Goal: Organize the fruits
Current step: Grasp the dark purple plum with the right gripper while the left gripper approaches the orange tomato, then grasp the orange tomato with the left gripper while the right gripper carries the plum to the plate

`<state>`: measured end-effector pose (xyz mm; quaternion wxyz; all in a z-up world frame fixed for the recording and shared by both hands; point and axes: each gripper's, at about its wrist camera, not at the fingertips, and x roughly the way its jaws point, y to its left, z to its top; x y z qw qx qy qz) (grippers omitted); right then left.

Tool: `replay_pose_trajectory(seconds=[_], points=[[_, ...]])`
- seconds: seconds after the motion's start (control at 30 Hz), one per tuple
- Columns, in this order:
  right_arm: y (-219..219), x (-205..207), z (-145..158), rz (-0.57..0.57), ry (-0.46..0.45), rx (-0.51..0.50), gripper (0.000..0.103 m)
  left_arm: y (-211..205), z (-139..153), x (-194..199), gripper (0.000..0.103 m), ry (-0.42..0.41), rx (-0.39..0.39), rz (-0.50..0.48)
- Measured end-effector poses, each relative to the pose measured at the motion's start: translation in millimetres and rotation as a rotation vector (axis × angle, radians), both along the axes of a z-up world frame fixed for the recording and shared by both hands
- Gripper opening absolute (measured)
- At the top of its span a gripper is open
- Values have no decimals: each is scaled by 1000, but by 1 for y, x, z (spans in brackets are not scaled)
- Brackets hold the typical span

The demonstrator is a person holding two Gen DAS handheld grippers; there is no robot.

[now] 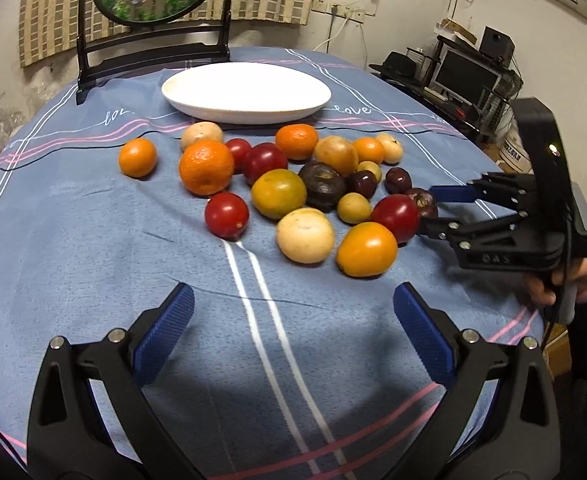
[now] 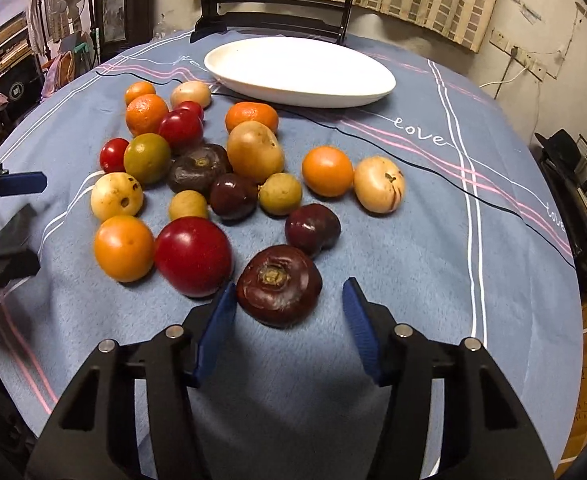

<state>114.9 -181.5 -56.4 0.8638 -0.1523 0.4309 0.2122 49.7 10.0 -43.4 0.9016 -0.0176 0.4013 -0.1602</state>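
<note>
The right gripper (image 2: 289,312), jaws spread and not yet touching, has the dark purple fruit (image 2: 279,285) lying just ahead between its 2 pads at the near edge of the pile, while the left gripper (image 1: 293,328) hangs open, farther off.

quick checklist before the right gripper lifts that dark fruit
1. Right gripper lined up on the dark fruit: ok, fruit sits between the fingers.
2. Pads pressing on it: not ok, a gap shows on the right side.
3. Red fruit clear of the left finger: cannot tell, very close.
4. Plate free: ok, nothing on it.
5. Left gripper out of the way: ok, open over bare cloth.
</note>
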Motion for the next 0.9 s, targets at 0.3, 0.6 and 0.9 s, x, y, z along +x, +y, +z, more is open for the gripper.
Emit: replay_pose_trajectory(seconds=[0.3,0.6,0.9], points=[[-6,-5,0,0,15,78,44,-23,4,-3,84,-5,19,-65],[-26,-24,7,-49,-5,153,44,-60,1,12,60,22,58,-174],[-35,-25,7,-61,-1,188,44,-68,-5,31,55,59,94,-179]])
